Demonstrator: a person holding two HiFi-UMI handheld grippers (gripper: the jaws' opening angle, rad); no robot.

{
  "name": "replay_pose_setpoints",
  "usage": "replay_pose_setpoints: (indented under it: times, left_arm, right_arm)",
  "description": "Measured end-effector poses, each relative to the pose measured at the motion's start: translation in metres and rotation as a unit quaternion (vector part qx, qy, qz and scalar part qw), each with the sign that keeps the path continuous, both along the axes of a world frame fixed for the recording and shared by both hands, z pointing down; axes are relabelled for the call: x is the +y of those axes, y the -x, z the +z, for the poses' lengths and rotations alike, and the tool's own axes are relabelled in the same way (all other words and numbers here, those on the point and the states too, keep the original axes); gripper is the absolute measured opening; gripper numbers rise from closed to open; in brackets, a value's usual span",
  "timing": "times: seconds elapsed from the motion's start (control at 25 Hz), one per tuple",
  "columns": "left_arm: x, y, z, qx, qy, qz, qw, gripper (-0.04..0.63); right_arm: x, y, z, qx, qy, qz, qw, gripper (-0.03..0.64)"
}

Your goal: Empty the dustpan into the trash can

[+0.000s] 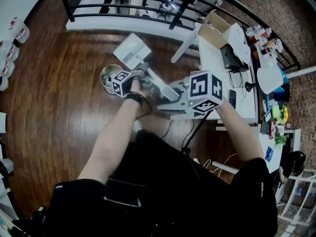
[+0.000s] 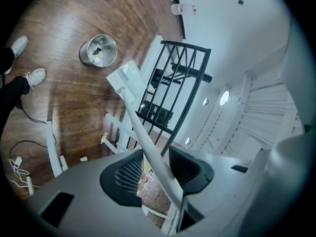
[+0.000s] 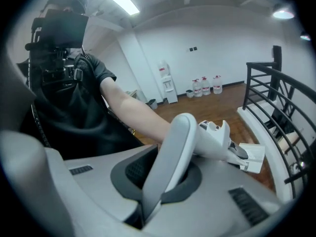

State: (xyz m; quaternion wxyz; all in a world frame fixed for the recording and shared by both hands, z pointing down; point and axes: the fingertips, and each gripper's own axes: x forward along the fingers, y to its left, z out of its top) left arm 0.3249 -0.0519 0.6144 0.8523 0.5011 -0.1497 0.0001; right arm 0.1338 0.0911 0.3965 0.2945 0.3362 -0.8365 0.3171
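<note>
The white dustpan (image 1: 131, 50) hangs tilted over the wooden floor, just beyond the round metal trash can (image 1: 109, 78). Its long white handle (image 2: 148, 147) runs back between my left gripper's (image 2: 150, 168) ribbed pads (image 2: 129, 172); a gap shows on the left side, so these jaws stand open around it. In the left gripper view the dustpan (image 2: 126, 78) is right of the trash can (image 2: 98, 50), which holds some litter. My right gripper (image 3: 163, 177) is shut on the handle's broad grey-white end (image 3: 173, 147), with the dustpan (image 3: 252, 157) beyond. In the head view the left gripper (image 1: 142, 73) is nearer the pan than the right gripper (image 1: 169, 91).
A black railing (image 1: 148, 9) borders the floor behind the dustpan. A white desk (image 1: 217, 65) with a cardboard box (image 1: 213, 29) and clutter stands at the right. Cables (image 2: 19, 147) lie on the floor by the person's white shoe (image 2: 35, 76). Water bottles (image 1: 12, 38) line the left wall.
</note>
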Motion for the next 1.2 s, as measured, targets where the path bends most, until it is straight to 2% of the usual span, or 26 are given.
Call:
replay_pose_setpoints:
  times: [0.32,0.56,1.04,1.2]
  left_arm:
    - [0.01,0.007,-0.006,0.013,0.0,-0.007,0.9999,0.155]
    - [0.011,0.014,-0.014,0.03,0.001,-0.015,0.9995,0.155]
    - [-0.002,0.028,-0.014,0.06,0.025,-0.056,0.9963,0.155]
    - [-0.014,0.029,-0.02,0.077,0.025,-0.067,0.9945,0.155]
  right_arm:
    - [0.027,0.008,0.002,0.024,0.051,-0.078,0.995,0.008]
    - [0.038,0.014,0.002,0.056,0.089,-0.133,0.986,0.005]
    - [0.039,0.019,0.007,0.132,0.176,-0.246,0.944,0.005]
    - [0.034,0.02,0.007,0.16,0.204,-0.281,0.924,0.005]
